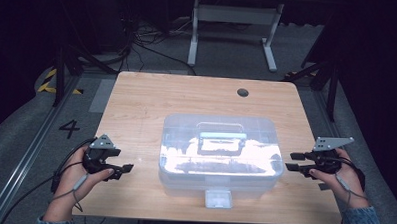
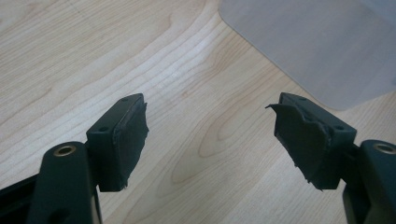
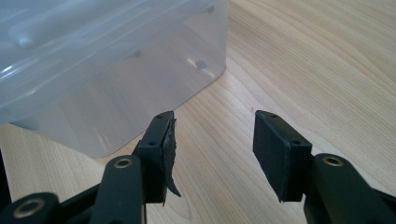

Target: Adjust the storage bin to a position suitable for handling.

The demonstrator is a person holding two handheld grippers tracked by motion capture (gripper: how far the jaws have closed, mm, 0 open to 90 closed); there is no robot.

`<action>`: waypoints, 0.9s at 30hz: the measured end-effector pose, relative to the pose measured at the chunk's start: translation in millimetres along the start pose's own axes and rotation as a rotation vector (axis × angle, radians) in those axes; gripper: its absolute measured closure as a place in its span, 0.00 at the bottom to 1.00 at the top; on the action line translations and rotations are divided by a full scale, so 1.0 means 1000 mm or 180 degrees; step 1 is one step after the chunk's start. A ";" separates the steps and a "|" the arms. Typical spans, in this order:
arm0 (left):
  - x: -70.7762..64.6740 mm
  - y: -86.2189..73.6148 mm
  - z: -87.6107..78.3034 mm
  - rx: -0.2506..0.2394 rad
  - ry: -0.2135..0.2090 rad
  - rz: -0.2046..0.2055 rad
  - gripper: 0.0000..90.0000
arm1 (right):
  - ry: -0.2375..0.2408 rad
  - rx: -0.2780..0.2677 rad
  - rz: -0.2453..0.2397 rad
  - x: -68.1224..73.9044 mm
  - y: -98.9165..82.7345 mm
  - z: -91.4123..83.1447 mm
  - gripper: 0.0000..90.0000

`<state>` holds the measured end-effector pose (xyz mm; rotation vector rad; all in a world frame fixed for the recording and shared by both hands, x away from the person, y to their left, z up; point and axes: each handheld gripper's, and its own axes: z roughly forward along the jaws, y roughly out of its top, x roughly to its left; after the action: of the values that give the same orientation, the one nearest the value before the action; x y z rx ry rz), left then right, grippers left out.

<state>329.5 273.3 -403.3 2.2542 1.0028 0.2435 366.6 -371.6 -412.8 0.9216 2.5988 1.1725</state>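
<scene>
A clear plastic storage box (image 1: 220, 155) with a lid, a top handle (image 1: 220, 138) and a front latch (image 1: 218, 198) stands in the middle of the wooden table (image 1: 136, 105). To the left of the box my left gripper (image 1: 124, 170) rests low over the table, open and empty; its own view has the box corner (image 2: 322, 42) ahead on the right and bare wood between the pads (image 2: 133, 135). On the box's right side my right gripper (image 1: 294, 162) points at the box wall (image 3: 116, 70), open with nothing between its pads (image 3: 275, 149).
A round cable hole (image 1: 242, 92) sits near the table's far edge. Beyond the table stand a white frame (image 1: 234, 28), dark stands and floor cables. Bare wood lies on both sides of the box.
</scene>
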 end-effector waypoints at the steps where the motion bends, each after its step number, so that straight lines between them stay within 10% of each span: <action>1: -0.001 0.001 -0.001 0.0002 -0.0016 -0.0037 0.29 | 0.0005 -0.0002 -0.0005 0.000 0.000 0.000 0.56; 16: -0.016 0.023 -0.022 -0.0535 -0.0211 -0.0034 0.31 | -0.0017 -0.0017 0.0030 0.003 -0.003 -0.004 0.53; 27: -0.043 0.052 -0.040 -0.0925 -0.0340 0.0263 0.31 | -0.0008 -0.0072 0.0073 0.004 -0.004 -0.009 0.51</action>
<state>314.2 236.3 -336.2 2.0227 0.7661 0.2820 358.1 -376.9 -409.6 0.9504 2.5744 1.2031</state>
